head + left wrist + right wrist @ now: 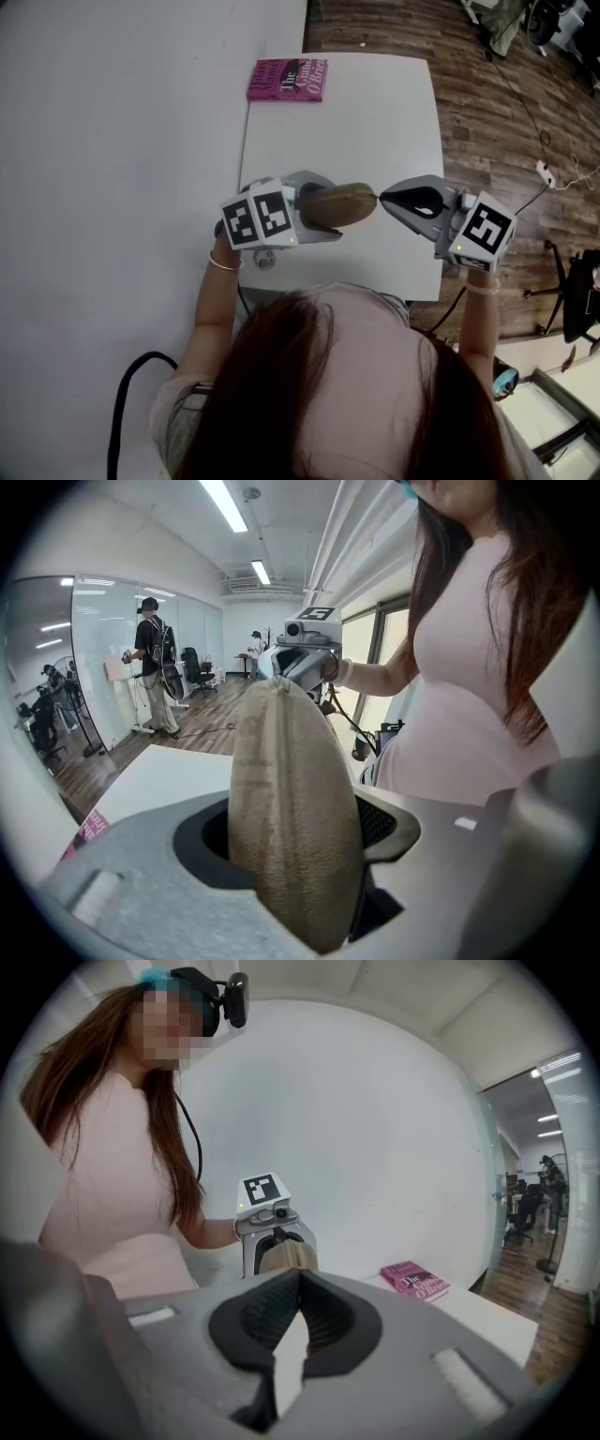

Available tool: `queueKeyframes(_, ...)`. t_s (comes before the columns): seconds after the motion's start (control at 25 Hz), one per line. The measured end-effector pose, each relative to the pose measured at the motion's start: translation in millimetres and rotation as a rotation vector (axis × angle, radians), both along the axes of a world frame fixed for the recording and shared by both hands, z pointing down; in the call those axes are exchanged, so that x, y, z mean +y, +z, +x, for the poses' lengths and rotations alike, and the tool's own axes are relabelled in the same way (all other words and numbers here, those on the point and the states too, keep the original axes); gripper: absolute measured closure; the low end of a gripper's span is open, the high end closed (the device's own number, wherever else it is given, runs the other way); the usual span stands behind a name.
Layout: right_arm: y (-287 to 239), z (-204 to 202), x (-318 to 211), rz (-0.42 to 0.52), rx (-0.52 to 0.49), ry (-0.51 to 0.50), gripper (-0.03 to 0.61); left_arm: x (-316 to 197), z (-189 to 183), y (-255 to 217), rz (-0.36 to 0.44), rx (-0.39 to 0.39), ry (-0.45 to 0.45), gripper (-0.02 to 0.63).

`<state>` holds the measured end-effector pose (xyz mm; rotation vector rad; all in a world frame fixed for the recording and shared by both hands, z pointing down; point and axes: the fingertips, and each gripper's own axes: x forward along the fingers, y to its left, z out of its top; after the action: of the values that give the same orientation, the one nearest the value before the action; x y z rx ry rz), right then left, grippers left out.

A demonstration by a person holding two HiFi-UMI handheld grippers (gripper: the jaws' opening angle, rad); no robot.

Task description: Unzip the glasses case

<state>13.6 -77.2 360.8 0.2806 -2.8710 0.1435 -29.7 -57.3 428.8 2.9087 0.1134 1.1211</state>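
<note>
While my left gripper (319, 212) clamps the tan glasses case (345, 203) between its jaws above the near part of the white table (375, 112), my right gripper (382, 198) meets the case's right end, jaw tips pressed together. I can't make out a zip pull. A pink book (288, 80) lies at the far edge.

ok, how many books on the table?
1. The pink book lies at the table's far left corner, beyond the glasses case. The person's head hides part of the near edge, so another could be there.
</note>
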Motion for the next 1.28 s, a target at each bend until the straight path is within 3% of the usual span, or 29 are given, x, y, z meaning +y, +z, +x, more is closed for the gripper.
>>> queueKeyframes(0.44,12.9,0.6,-0.1,0.012,0.070,0.009,0.575,0.5,-2.6,-0.1,0.001,-0.007,-0.021,0.321)
queueKeyframes(0.92,29.2,-2.8,-7.7,-0.016,0.082,0.022,0.575,-6.0,-6.8,4.1,-0.013,0.008,-0.033,0.321)
queueKeyframes(1.28,33.4,-4.7,-9.1,-0.037,0.057,0.029,0.575,-5.7,-4.1,-3.1,-0.079,0.112,-0.067,0.320)
